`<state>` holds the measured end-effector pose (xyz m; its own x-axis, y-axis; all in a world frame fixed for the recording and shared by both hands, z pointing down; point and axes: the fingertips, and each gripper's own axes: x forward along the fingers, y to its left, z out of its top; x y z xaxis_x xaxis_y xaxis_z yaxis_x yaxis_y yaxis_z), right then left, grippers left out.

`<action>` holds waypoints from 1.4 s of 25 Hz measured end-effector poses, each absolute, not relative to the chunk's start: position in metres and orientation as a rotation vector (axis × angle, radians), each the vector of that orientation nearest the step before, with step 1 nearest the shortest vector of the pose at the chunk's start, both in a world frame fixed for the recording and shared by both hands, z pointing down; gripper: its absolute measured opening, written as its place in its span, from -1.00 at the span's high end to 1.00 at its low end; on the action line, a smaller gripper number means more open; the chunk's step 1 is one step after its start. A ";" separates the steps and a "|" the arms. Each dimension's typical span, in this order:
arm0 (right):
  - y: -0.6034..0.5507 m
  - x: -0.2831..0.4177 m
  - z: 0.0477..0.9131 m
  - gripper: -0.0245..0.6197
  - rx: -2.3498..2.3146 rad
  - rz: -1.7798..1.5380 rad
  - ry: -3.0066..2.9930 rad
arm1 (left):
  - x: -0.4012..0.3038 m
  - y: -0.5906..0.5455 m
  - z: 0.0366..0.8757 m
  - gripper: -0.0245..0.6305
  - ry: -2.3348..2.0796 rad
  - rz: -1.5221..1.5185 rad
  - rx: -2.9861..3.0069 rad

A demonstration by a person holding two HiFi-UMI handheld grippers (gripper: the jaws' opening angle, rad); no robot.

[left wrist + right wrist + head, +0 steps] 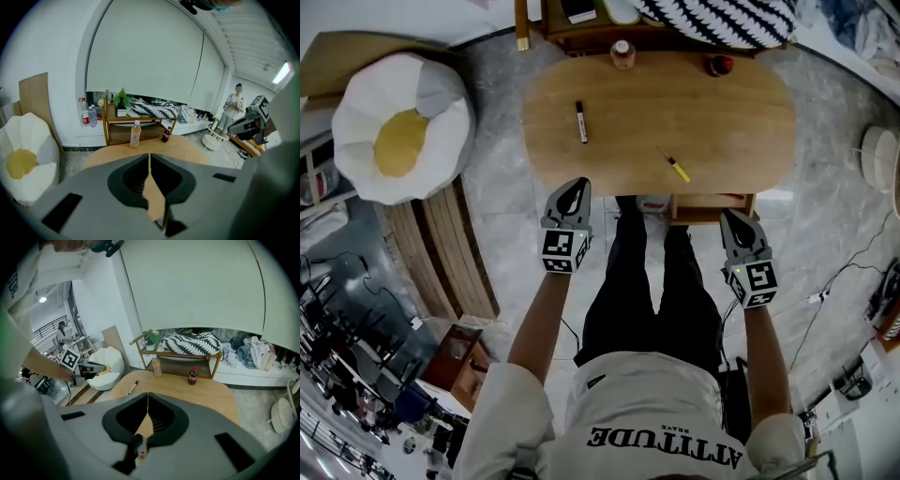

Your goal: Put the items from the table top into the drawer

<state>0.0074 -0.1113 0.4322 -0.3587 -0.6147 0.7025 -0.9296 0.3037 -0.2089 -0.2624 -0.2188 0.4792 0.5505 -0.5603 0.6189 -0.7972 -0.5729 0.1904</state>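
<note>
both hand-held grippers hung just short of the near edge of the oval light-wood tabletop [694, 112], nothing picked up yet. the left gripper [575, 185] had its jaws pressed together with nothing in them. the right gripper [730, 217] was the same, closed and empty. it sat close to the wooden drawer [710, 208] under the near right edge, probably lined up to deal with that first. the drawer front looked shut or barely out, couldn't tell.

all four items were on top, none in the drawer. a black marker pen [580, 122] lay left of centre, pointing toward the far edge. a small yellow-handled tool [677, 168] lay close to the near edge and nearest the drawer. a clear plastic bottle of pale drink [622, 53] stood upright at the far edge. a dark cola bottle with a red cap [719, 65] stood upright further right along that edge, well apart from it.

around: a white egg-shaped beanbag with a yellow middle [398, 127] sat off the left edge, and a wooden shelf rack [581, 33] holding a black-and-white striped throw [722, 17] stood behind the far edge. the person's own legs [652, 281] stood right beside the drawer and could crowd its pull-out. the bottles meant a long reach across.
</note>
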 end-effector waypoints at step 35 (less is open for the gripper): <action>-0.129 -0.038 0.616 0.86 1.421 1.067 -1.986 | -0.294 -0.305 0.774 0.48 -1.034 1.128 1.986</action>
<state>-0.0383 -0.1292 0.6162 -0.3516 -0.5664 0.7454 -0.9342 0.1603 -0.3188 -0.2945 -0.3053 0.7739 0.3273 -0.3231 0.8880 -0.8564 -0.4985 0.1342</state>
